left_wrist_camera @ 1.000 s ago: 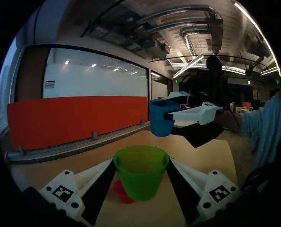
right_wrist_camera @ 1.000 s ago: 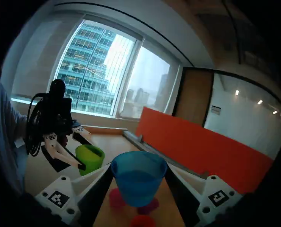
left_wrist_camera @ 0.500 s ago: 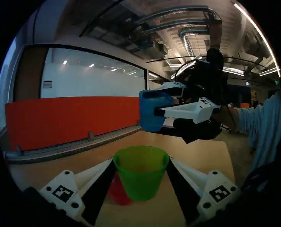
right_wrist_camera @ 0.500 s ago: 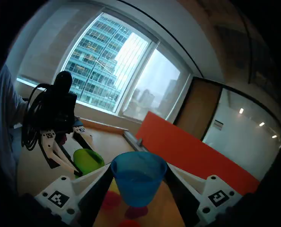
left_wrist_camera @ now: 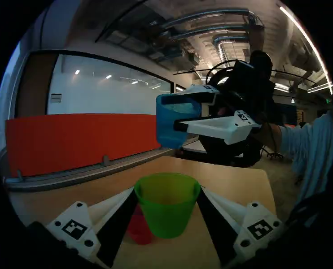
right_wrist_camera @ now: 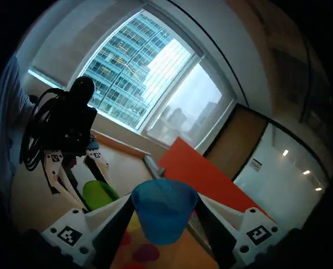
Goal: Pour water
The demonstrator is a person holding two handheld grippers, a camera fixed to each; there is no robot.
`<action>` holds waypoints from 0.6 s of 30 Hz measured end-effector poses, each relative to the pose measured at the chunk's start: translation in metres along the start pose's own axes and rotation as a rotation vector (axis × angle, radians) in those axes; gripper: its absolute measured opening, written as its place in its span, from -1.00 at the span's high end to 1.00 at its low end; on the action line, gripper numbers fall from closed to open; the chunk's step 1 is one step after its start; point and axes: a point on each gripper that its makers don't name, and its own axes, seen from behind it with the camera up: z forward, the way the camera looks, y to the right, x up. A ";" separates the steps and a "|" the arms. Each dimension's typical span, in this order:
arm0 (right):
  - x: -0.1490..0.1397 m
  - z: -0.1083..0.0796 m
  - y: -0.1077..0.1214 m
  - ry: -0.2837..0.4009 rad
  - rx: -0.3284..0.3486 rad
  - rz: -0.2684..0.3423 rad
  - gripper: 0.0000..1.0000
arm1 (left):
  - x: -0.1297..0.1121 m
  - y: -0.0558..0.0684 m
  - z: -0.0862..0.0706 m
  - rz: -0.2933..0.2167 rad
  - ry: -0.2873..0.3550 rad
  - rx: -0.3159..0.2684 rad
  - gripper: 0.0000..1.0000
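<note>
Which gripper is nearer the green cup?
Left. The left gripper holds the green cup between its jaws; the right gripper carries the blue cup above and beyond it.

Two grippers: left gripper (left_wrist_camera: 166, 193), right gripper (right_wrist_camera: 165, 202). Two cups in them, one each: one green cup (left_wrist_camera: 166, 213), one blue cup (right_wrist_camera: 164, 219). One red cup (left_wrist_camera: 138, 229). One table (left_wrist_camera: 238, 181). One orange panel (left_wrist_camera: 76, 139). Coloured blobs (right_wrist_camera: 145, 252) under the blue cup: too blurred to count.
</note>
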 end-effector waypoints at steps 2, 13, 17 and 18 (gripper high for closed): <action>0.002 0.002 0.001 -0.001 0.000 -0.026 -0.83 | 0.000 0.001 0.001 -0.001 -0.001 -0.003 -0.77; 0.010 0.011 0.016 -0.011 -0.023 -0.158 -0.83 | 0.002 0.005 0.005 0.003 0.005 -0.012 -0.77; 0.013 0.014 0.022 -0.013 -0.032 -0.193 -0.82 | 0.003 0.006 0.007 0.003 0.003 -0.016 -0.77; 0.014 0.015 0.023 -0.013 -0.033 -0.200 -0.82 | 0.003 0.006 0.008 0.003 0.003 -0.016 -0.77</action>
